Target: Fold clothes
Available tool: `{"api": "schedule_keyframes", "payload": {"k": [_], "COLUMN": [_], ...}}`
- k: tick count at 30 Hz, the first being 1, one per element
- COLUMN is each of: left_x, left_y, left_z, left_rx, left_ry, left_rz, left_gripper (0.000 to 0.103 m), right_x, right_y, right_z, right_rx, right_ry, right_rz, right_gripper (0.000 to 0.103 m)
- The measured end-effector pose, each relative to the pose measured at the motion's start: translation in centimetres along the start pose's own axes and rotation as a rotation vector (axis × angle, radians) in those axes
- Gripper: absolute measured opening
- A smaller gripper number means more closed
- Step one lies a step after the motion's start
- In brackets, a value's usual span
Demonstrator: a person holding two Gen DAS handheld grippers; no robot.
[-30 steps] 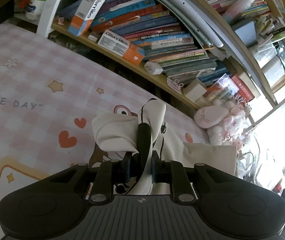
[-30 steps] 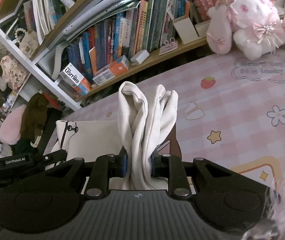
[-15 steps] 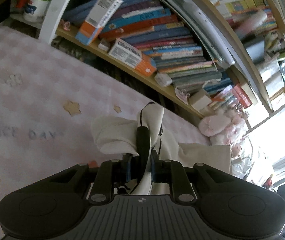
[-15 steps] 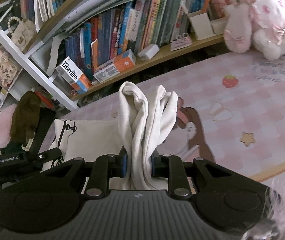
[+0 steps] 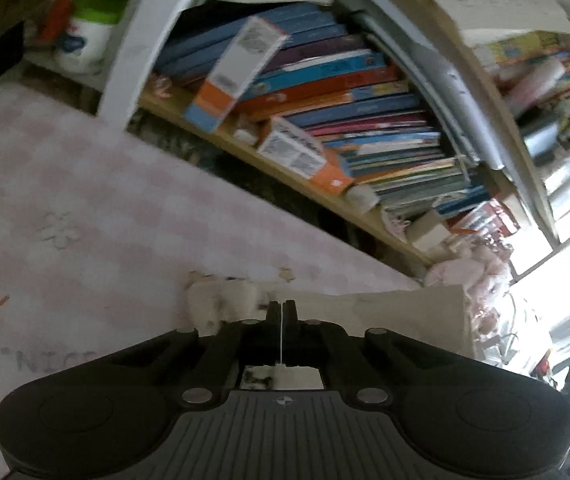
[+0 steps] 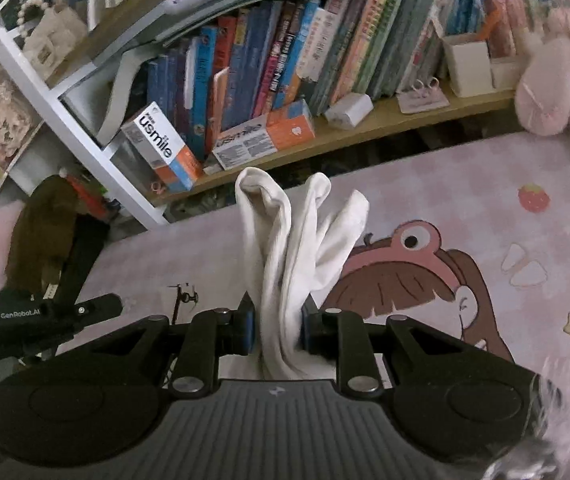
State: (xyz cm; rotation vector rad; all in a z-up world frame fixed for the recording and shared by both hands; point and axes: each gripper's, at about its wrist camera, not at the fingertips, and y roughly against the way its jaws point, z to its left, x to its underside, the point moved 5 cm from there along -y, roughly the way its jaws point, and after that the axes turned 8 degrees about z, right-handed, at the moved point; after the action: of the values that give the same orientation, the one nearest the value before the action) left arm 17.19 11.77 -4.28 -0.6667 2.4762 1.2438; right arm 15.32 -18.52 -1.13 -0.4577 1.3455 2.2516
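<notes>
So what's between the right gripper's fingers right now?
A bunched fold of the white garment, pinched by the right gripper and standing up past its fingertips, as the right wrist view shows.

A wooden bookshelf [image 6: 405,114] carries a row of leaning books [image 6: 269,56] and two orange-and-white usmile boxes [image 6: 263,136]. A pink plush toy [image 6: 557,92] sits at its right end. A pink checked sheet [image 6: 485,184] printed with a cartoon girl [image 6: 405,276] lies below it.
</notes>
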Motion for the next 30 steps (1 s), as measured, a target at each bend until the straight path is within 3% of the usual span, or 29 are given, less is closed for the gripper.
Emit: {"api": "schedule_keyframes", "payload": {"k": [2, 4, 6, 7, 14, 19, 20, 23, 24, 27, 30], "left_x": [0.8, 1.8, 2.6, 2.8, 3.1, 2.7, 2.8, 3.1, 3.2, 3.3, 2.7], "left_y": [-0.4, -1.0, -1.6, -1.9, -4.6, -6.3, -6.5, -7.0, -7.1, -7.0, -5.6], "left_z": [1.7, 3.0, 3.8, 3.8, 1.9, 1.1, 1.0, 0.8, 0.7, 0.0, -0.8], "left_rx": [-0.033, -0.081, -0.141, -0.149, -0.138, -0.175, -0.177, -0.152, -0.147, -0.155, -0.098], "left_ry": [0.044, 0.075, 0.092, 0.083, -0.001, -0.015, -0.019, -0.001, 0.008, 0.005, 0.039], "left_rz": [0.033, 0.062, 0.07, 0.07, 0.094, 0.094, 0.089, 0.109, 0.118, 0.108, 0.063], "left_gripper": [0.009, 0.025, 0.066, 0.069, 0.066, 0.064, 0.061, 0.031, 0.025, 0.015, 0.012], "right_x": [0.4, 0.8, 1.3, 1.5, 1.9, 2.4, 2.5, 2.7, 2.8, 2.7, 2.1], "right_y": [-0.2, -0.3, -0.4, -0.5, -1.1, -2.5, -2.7, -3.1, -3.2, -3.2, -2.7], "right_z": [-0.8, -1.5, -2.1, -2.4, -3.6, -5.6, -6.0, -6.9, -7.1, -7.4, -7.2], "right_rx": [0.01, 0.019, 0.024, 0.026, 0.035, 0.045, 0.038, 0.015, 0.006, -0.013, -0.03], "right_ry": [-0.022, -0.043, -0.054, -0.059, -0.069, -0.123, -0.136, -0.172, -0.181, -0.202, -0.198], "right_rz": [0.007, 0.014, 0.022, 0.026, 0.049, 0.093, 0.096, 0.103, 0.104, 0.103, 0.078], "right_gripper": [0.02, 0.02, 0.02, 0.02, 0.02, 0.02, 0.02, 0.02, 0.021, 0.021, 0.02]}}
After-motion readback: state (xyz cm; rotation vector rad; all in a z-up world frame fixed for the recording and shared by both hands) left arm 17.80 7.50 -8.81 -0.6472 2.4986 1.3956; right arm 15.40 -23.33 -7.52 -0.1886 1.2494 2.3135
